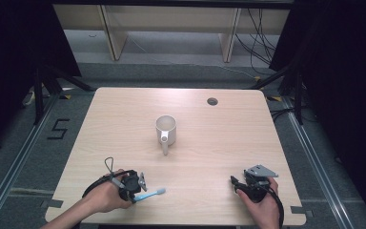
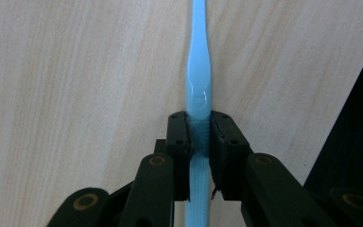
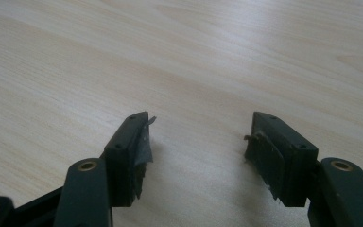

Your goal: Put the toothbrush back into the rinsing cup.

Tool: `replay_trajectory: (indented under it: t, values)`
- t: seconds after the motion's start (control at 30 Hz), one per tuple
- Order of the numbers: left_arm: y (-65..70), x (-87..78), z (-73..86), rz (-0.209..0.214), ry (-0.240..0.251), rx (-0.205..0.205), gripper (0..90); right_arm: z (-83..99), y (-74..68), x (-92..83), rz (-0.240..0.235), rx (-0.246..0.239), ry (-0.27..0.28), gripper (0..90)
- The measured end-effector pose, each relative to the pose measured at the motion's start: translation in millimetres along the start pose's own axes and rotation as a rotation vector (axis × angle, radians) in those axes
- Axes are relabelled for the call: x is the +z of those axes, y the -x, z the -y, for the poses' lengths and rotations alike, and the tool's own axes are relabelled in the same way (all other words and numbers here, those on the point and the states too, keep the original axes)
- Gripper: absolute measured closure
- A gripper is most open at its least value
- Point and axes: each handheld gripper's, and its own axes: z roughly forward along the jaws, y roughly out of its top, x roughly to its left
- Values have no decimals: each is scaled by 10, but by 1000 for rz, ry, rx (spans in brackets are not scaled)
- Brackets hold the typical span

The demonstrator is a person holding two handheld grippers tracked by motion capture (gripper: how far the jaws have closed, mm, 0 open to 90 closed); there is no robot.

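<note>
**Left jaws clamped on a blue toothbrush lying flat near the table's front edge**

The toothbrush is light blue and lies flat on the table, close to the front-left corner in the high view. Its long axis runs nearly side to side across the table, tilted a little: the bristled head points to the right and slightly away from the person, and the handle end sits under the left gripper. In the left gripper view the toothbrush runs straight up the middle, in line with the gripper's own reach, its handle narrowing and then widening again past the jaws.

The left gripper has its jaws closed on the ribbed part of the handle, one pad pressed against each side, with no gap showing between pad and plastic. The handle carries on behind the jaws toward the bottom of that view. The person's left hand wraps the gripper body, which rests low over the table.

The right gripper sits near the front-right corner, well apart from the toothbrush. In the right gripper view its jaws stand wide apart with bare wood between them, holding and touching nothing.

A white mug stands upright near the table's middle, well apart from both grippers, its handle turned toward the person.
</note>
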Motion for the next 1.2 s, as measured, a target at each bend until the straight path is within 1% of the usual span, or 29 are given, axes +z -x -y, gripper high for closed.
replay_trajectory:
  t: [0.1, 0.13, 0.2, 0.33, 0.4, 0.43, 0.47, 0.5, 0.53, 0.57, 0.6, 0.63, 0.67, 0.7, 0.73, 0.77, 0.8, 0.83, 0.9, 0.93, 1.03, 1.07, 1.1, 1.13, 1.17, 1.2]
  values:
    - [-6, 1, 20, 12, 24, -15, 782, 0, 0, 0, 0, 1, 0, 399]
    - [-6, 1, 20, 12, 24, -15, 782, 0, 0, 0, 0, 0, 0, 399]
    - [-19, -15, 40, 15, 62, -34, 782, 0, 0, 0, 0, 0, 0, 399]
    - [-23, -101, 52, -8, 125, -31, 782, 0, 0, 0, 0, 1, 0, 399]
    - [-15, -152, 57, -15, 186, -43, 783, 0, 0, -2, 3, -1, 0, 399]
    - [-15, -152, 57, -15, 186, -43, 782, 0, 1, 0, 1, -1, 1, 399]
    - [-17, -199, 63, -28, 241, -49, 782, 0, -1, 0, 0, 1, 0, 399]
    - [-24, -225, 71, -38, 264, -49, 782, 0, 0, 0, 0, 0, 0, 399]
    - [-26, -242, 82, -38, 297, -64, 782, 0, 0, 0, 0, 0, 0, 399]
    - [-36, -259, 94, -41, 323, -71, 782, 0, 0, 0, 0, 0, 0, 399]
    - [-34, -268, 103, -42, 358, -95, 782, 0, 0, 0, 0, 0, 0, 399]
    - [-34, -268, 103, -42, 358, -95, 782, 0, 0, 0, 0, 0, 0, 399]
    - [-64, -298, 126, -54, 402, -103, 782, 0, 1, 0, 1, -1, 1, 399]
    - [-87, -320, 139, -55, 407, -99, 782, 0, 1, 0, 2, -2, 1, 399]
    - [-95, -328, 146, -53, 437, -120, 782, 0, 0, 0, 1, 0, 0, 399]
    - [-95, -328, 146, -53, 437, -120, 782, 1, -14, -3, -1, 18, -6, 399]
    - [-110, -349, 161, -69, 485, -140, 782, 1, -20, -7, 0, 26, -12, 399]
    - [-110, -349, 161, -69, 485, -140, 782, 1, -20, -7, 0, 26, -12, 399]
    - [-124, -377, 172, -85, 531, -154, 782, 1, -15, -2, -2, 19, -7, 399]
    - [-132, -395, 183, -94, 589, -175, 782, 1, -10, 1, -3, 11, -2, 399]
    - [-144, -416, 196, -112, 650, -196, 782, 1, -10, 1, -3, 11, -2, 399]
    - [-151, -420, 199, -116, 668, -196, 782, 1, -10, 2, -3, 10, -2, 399]
    - [-158, -427, 204, -123, 683, -198, 782, 1, -10, 2, -3, 10, -2, 399]
    - [-158, -427, 204, -123, 683, -198, 782, 1, -10, 2, -3, 10, -2, 399]
    - [-175, -431, 210, -124, 708, -208, 782, 1, -17, -4, -1, 21, -9, 399]
    - [-175, -431, 210, -124, 708, -208, 782, 1, -17, -4, -1, 21, -9, 399]
